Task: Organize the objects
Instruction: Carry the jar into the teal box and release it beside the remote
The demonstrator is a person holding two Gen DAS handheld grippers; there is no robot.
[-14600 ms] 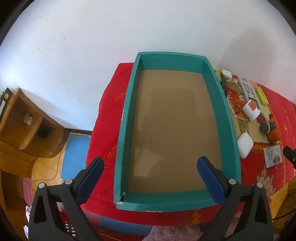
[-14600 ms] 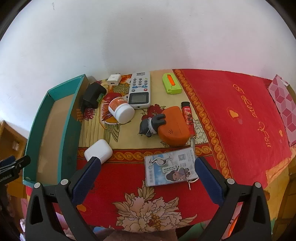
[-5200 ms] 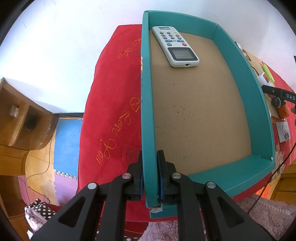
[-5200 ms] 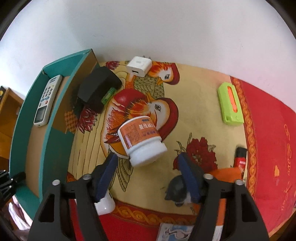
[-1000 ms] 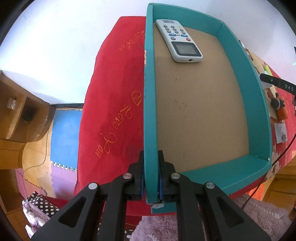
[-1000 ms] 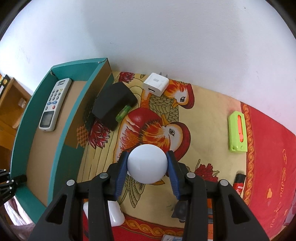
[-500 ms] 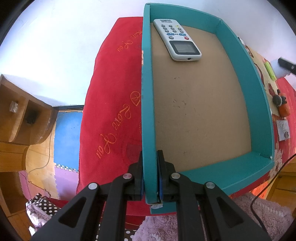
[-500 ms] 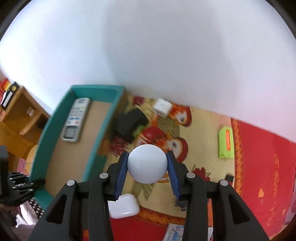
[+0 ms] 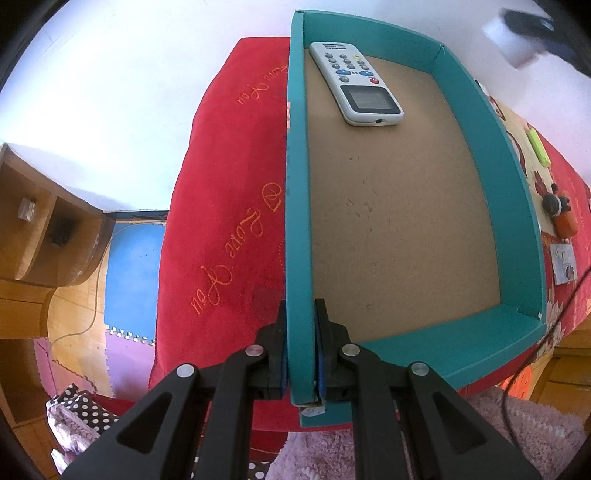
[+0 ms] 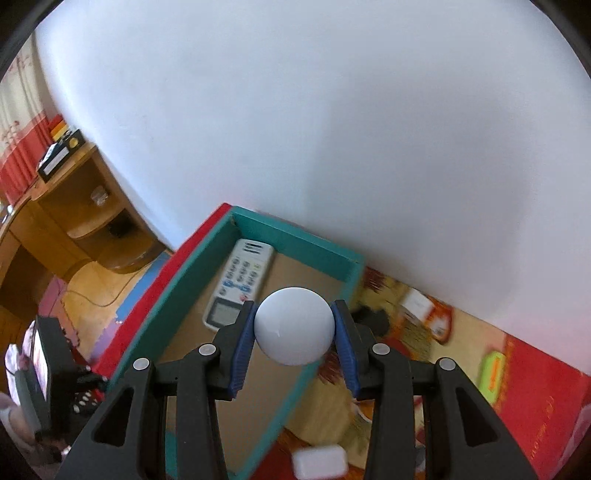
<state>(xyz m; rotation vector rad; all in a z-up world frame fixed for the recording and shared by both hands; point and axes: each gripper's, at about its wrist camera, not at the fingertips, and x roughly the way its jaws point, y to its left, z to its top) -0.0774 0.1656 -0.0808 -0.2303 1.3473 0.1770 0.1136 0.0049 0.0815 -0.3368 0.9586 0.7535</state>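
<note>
A teal tray with a brown floor lies on the red cloth. My left gripper is shut on the tray's left wall near its front corner. A white remote lies in the tray's far left corner; it also shows in the right wrist view. My right gripper is shut on the white-capped bottle and holds it in the air above the tray. That bottle shows blurred at the top right of the left wrist view.
To the right of the tray lie a black adapter, a white plug, a green case, a white earbud case, an orange toy and a card. A wooden shelf stands left. A wall is behind.
My right gripper has lifted the bottle and carried it left, from over the bird cloth to above the tray. My left gripper still holds the tray wall.
</note>
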